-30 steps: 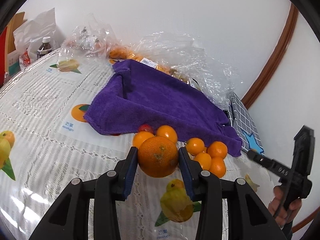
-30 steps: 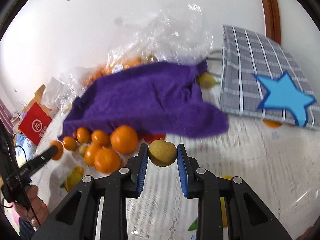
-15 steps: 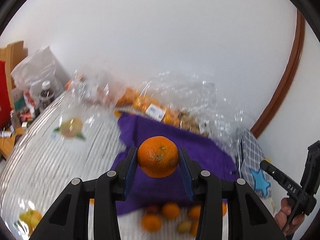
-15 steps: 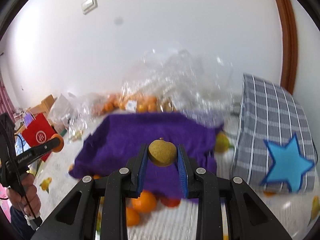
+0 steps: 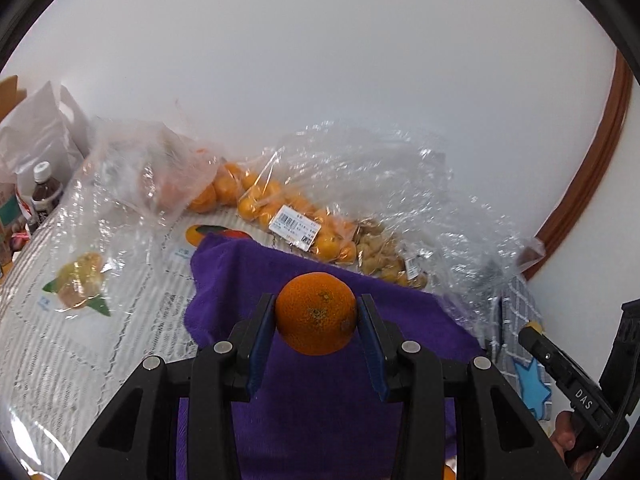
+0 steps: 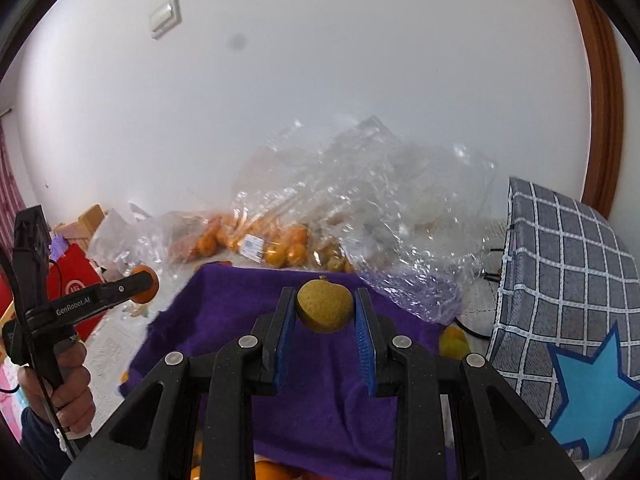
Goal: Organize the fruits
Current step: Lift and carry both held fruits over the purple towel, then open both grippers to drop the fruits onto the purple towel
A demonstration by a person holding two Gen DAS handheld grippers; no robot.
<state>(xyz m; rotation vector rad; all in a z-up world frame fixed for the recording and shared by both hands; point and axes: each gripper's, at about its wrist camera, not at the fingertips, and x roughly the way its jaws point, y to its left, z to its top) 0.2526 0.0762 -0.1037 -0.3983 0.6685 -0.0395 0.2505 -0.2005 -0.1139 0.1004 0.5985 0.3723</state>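
Bags (image 5: 280, 216) of oranges lie beyond purple towel (image 5: 332, 412).

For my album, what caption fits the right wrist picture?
Right gripper holds a small yellow-brown fruit above the purple towel.

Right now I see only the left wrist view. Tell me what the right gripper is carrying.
Observer: The right gripper is shut on a small yellow-brown fruit, held above the purple towel.
Operator: Name what stands left of that towel.
Observer: A red bag with a white round logo.
Operator: Check the wall.
Observer: A white switch plate sits high on it.
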